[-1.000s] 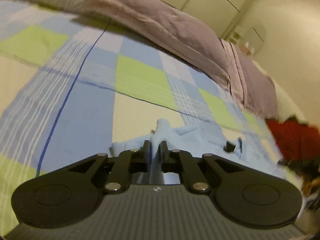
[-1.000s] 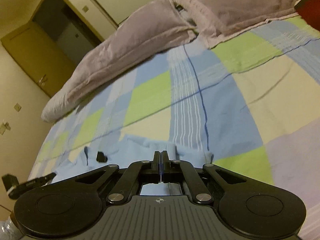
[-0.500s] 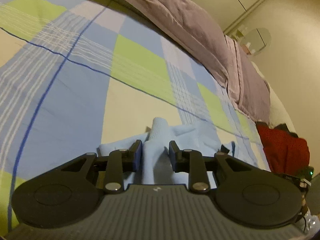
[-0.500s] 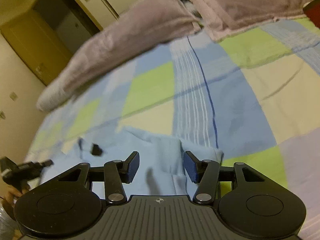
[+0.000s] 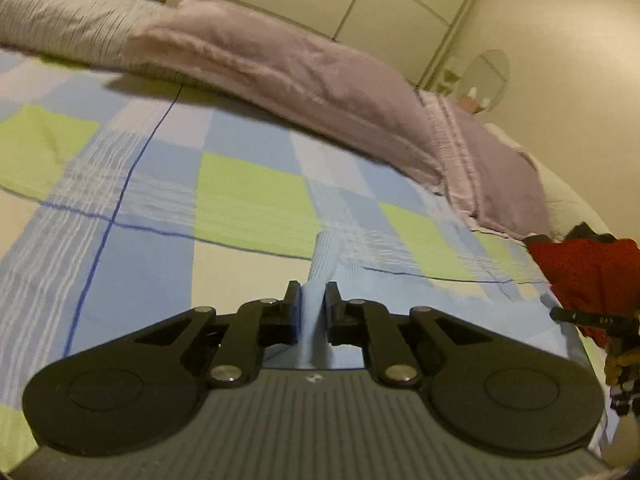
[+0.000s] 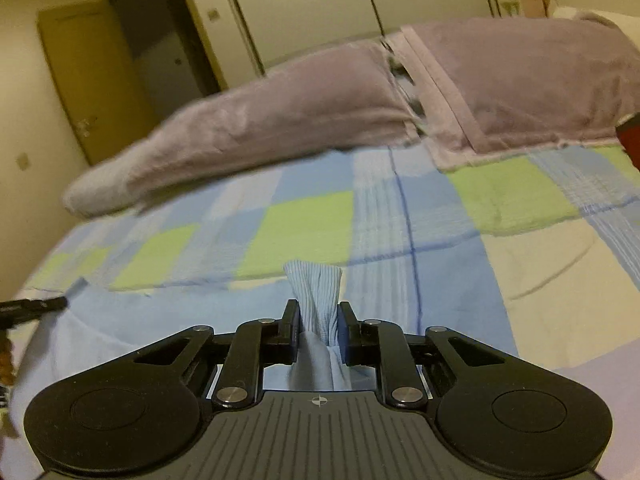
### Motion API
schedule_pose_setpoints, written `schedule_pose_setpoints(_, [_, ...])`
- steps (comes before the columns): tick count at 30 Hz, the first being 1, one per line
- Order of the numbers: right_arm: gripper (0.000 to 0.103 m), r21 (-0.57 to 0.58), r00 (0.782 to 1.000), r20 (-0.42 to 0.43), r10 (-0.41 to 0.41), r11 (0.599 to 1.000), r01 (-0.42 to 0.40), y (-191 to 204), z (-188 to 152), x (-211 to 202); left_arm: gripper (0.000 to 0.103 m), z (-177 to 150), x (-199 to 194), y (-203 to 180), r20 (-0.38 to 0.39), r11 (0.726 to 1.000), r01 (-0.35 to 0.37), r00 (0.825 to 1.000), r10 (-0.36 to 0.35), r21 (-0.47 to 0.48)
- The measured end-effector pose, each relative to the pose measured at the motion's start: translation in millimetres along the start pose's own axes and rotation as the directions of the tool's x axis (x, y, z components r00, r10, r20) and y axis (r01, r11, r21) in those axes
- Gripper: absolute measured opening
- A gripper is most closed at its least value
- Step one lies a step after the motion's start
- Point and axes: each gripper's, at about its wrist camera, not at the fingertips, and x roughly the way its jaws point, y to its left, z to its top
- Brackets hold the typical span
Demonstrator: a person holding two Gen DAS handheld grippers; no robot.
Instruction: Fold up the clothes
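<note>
**Two grippers re-clamped on one light-blue garment**

Two views along the fingers showed the same step. The left gripper (image 5: 312, 304) had its fingers closing on a raised ridge of the light-blue garment (image 5: 326, 256), with cloth filling the gap between the pads and standing up beyond them. The right gripper (image 6: 318, 326) did likewise: its fingers were closing on a bunched, ribbed fold of the garment (image 6: 316, 284), which flared out above the tips. The rest of the garment lay spread on the bed, over the checked bedspread (image 5: 248, 196), just ahead of and below both grippers.

Half a second earlier both pairs of fingers had stood apart, with the cloth lying loose between them; a second earlier they had been nearly together. Each gripper had thus let go, taken a fresh bite of fabric, and narrowed again. The pinched folds now rose above the bedspread, where before they had lain lower.

By judgement, this marked a regrasp that readied the garment for lifting or carrying over into a fold; no fold was yet complete. Because each hold took a thick bunch, not a flat edge, the cloth might drape unevenly.

Beyond lay the lilac pillows (image 5: 304, 80) and a red garment (image 5: 588, 268) at the bed's right margin, apart from the work.
</note>
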Motion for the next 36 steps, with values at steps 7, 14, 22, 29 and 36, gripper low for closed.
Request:
schedule_pose_setpoints(7, [0.017,-0.021,0.999,0.034,-0.038,0.999,0.038,3,8,22,0.009,-2,11,2,0.041,0.998,-0.064,0.997,0.064,0.002])
schedule_pose_setpoints(14, [0.023,-0.067,0.983,-0.114,-0.142,0.989,0.135,2,-6,73,0.025,-8,36,14,-0.066,0.988,-0.153,0.986,0.151,-0.026])
schedule_pose_setpoints(22, [0.054,-0.169,0.950,0.020,-0.311,0.936,0.310,39,2,8,0.024,-5,-34,-9,0.011,0.986,-0.150,0.988,0.151,-0.077])
schedule_pose_setpoints(29, [0.054,-0.302,0.996,-0.048,-0.081,0.951,0.063,137,-65,-18,0.024,-71,-17,-122,-0.138,0.966,-0.012,0.989,0.049,0.258])
schedule_pose_setpoints(36, [0.054,-0.311,0.972,-0.027,-0.233,0.926,0.213,109,-108,-32,0.003,-97,-34,-90,-0.085,0.957,-0.155,0.980,0.180,0.245])
